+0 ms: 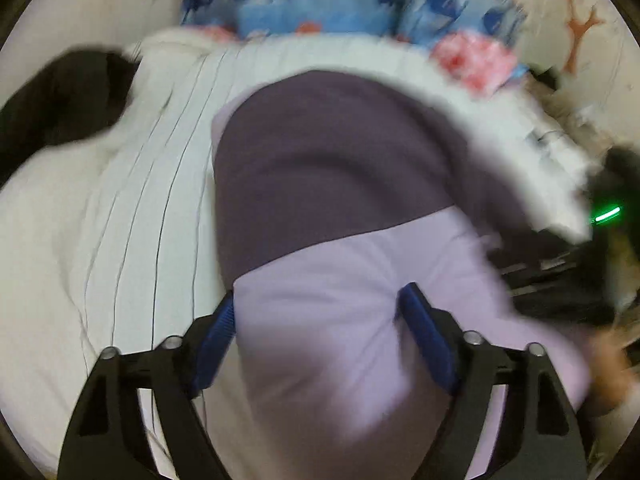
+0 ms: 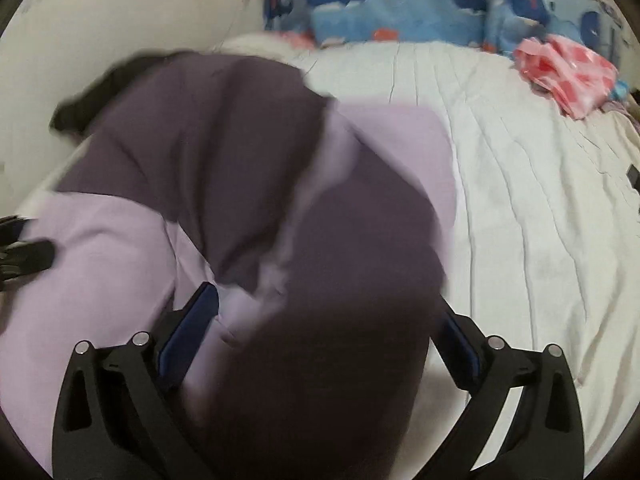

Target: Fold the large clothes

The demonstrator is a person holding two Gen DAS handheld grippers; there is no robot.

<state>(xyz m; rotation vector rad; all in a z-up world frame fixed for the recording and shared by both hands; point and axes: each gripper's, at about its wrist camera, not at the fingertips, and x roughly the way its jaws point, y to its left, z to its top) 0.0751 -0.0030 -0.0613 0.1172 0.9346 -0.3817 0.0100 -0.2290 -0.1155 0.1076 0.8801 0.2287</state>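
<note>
Bed (image 2: 520, 208): white quilted cover with thin stitched lines, carrying everything in sight; it runs up to a pale wall
Garment (image 1: 328, 168): large two-tone piece, dark purple and pale lilac, draped over the bed between both grippers and partly lifted; its edges are blurred, so it looks to be in motion
Whale-print bedding (image 2: 400, 4): blue, bunched along the head of the bed
Dark clothing (image 1: 56, 100): a black heap near the left edge of the bed, apart from the garment
Pink cloth (image 2: 568, 76): crumpled, far right, well away from the work
Left gripper (image 1: 320, 312): fingers stand apart with lilac fabric bulging between them; whether it truly pinches the cloth I cannot tell
Right gripper (image 2: 328, 320): fingers spread wide around dark purple fabric; grip uncertain too
Step in hand: likely carrying one half over the other
Risk: loose hold could let the cloth slip mid-swing, leaving a skewed fold
Risk: uneven pull between the two hands would bunch the lilac panel
Risk: the soft quilt may drag and wrinkle the lower layer
</note>
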